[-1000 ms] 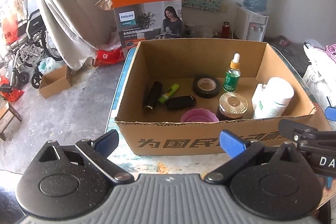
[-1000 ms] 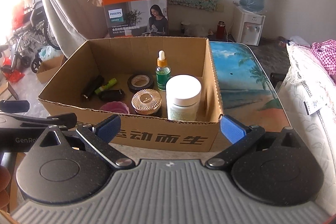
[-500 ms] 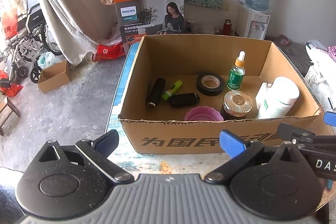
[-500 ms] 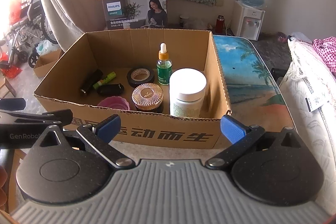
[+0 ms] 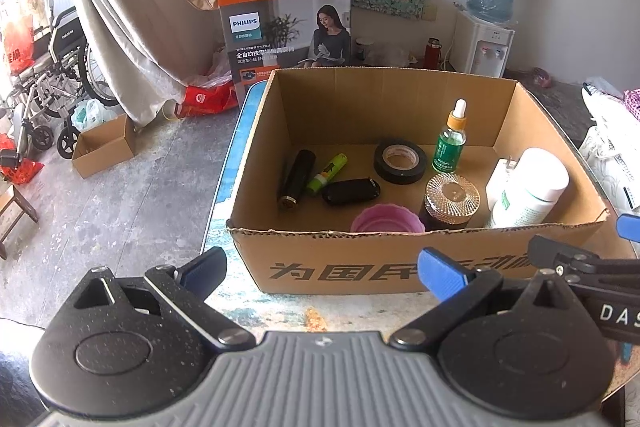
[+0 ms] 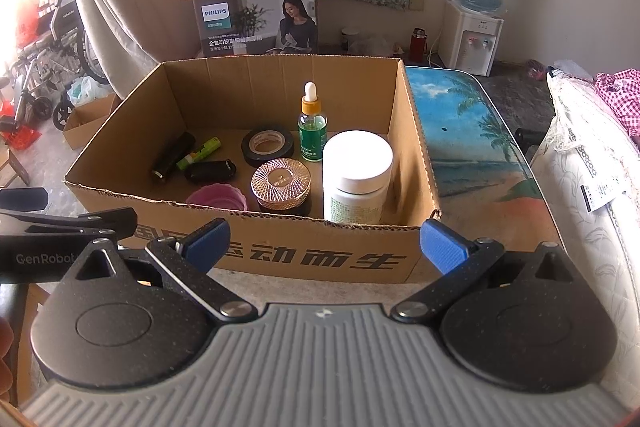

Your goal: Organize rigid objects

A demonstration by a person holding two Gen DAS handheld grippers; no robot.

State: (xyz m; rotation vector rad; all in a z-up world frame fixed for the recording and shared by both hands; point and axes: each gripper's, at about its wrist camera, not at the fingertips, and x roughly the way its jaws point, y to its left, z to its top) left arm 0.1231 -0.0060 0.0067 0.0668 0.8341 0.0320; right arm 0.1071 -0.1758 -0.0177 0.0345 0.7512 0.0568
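An open cardboard box stands on the table. It holds a black tube, a green marker, a black key fob, a black tape roll, a green dropper bottle, a pink cup, a jar with a patterned gold lid and a white jar. My left gripper and my right gripper are both open and empty, in front of the box's near wall.
The table with a beach print extends right of the box. An orange Philips box stands behind. A water dispenser is at the back right, a wheelchair and a small cardboard box on the floor at left. Bedding lies at right.
Both grippers have risen and drawn back slightly, so I look down into the box more. Nothing in the box has moved.
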